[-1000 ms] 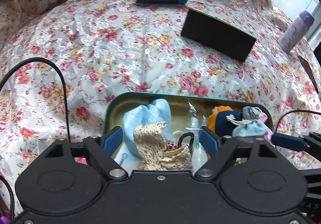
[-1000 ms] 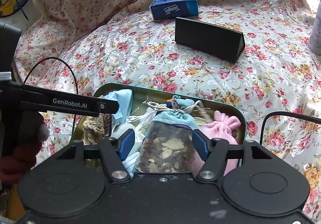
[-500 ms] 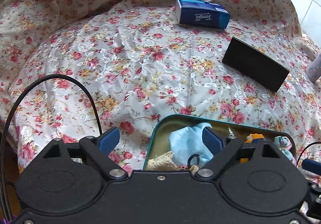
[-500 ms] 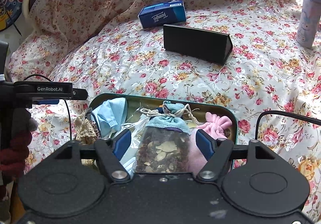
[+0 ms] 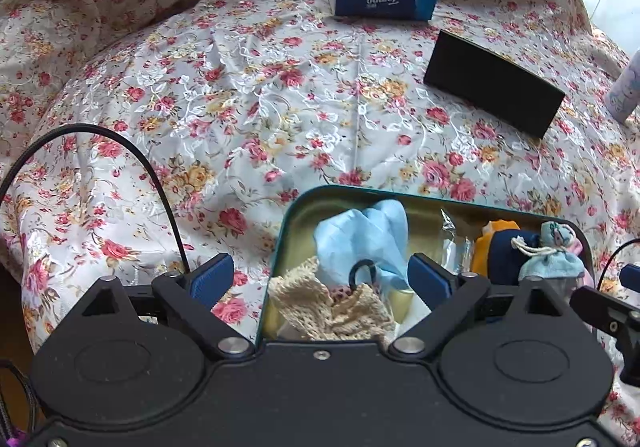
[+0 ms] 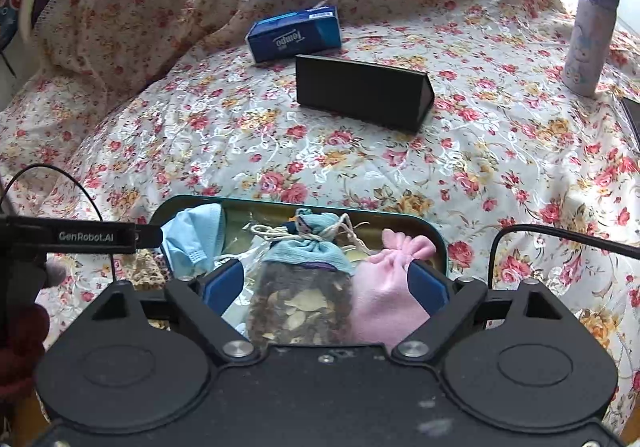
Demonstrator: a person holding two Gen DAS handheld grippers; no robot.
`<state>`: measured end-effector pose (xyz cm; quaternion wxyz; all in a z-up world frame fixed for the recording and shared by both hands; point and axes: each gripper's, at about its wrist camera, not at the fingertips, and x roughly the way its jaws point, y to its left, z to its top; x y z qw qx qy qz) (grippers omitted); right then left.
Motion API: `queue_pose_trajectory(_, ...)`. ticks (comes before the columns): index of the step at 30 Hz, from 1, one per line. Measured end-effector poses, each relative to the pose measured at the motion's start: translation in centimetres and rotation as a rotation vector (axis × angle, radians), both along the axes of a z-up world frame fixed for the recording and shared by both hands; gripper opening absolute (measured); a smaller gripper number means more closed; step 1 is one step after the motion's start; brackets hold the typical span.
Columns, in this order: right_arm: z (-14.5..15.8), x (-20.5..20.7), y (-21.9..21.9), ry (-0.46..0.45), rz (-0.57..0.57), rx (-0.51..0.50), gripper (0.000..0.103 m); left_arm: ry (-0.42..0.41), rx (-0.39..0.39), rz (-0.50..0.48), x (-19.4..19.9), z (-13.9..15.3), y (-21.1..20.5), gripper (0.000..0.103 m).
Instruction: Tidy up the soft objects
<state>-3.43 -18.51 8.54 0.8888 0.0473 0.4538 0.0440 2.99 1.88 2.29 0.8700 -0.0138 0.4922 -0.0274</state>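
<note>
A teal-rimmed tin (image 5: 362,191) lies on the floral cloth, filled with soft things. In the left wrist view it holds a blue face mask (image 5: 360,235), a beige crochet cloth (image 5: 332,309), a black hair tie (image 5: 362,271) and a light-blue drawstring pouch (image 5: 554,261). My left gripper (image 5: 320,279) hangs over the tin's left end, its jaws opening; the crochet cloth lies below them untouched. My right gripper (image 6: 325,283) is over the tin (image 6: 436,235), jaws opening. A leaf-filled sachet (image 6: 300,291) and a pink pouch (image 6: 390,287) lie between its pads, unpressed.
A blue tissue pack (image 6: 296,33) and a black triangular box (image 6: 364,93) lie beyond the tin. A lilac bottle (image 6: 588,39) stands at the far right. Black cables arc beside both grippers. A hand in dark red (image 6: 20,347) holds the left gripper's bar (image 6: 96,237).
The right jaws have spread wide, away from the leaf sachet, which stays in the tin. The left jaws widened a little, and that view swung left off the tin and partly back.
</note>
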Motion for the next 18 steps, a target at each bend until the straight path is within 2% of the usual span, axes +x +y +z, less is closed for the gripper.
queue_pose_trajectory(6,-0.4,0.2,-0.3,0.01,-0.034,0.003,0.097,0.008,0.017,-0.018,-0.4,-0.4,-0.9,0.09)
queue_pose_trajectory(18,-0.8,0.7,-0.9,0.012,-0.096,-0.022,0.103,0.053,0.076,-0.039,-0.7,-1.0,-2.7,0.092)
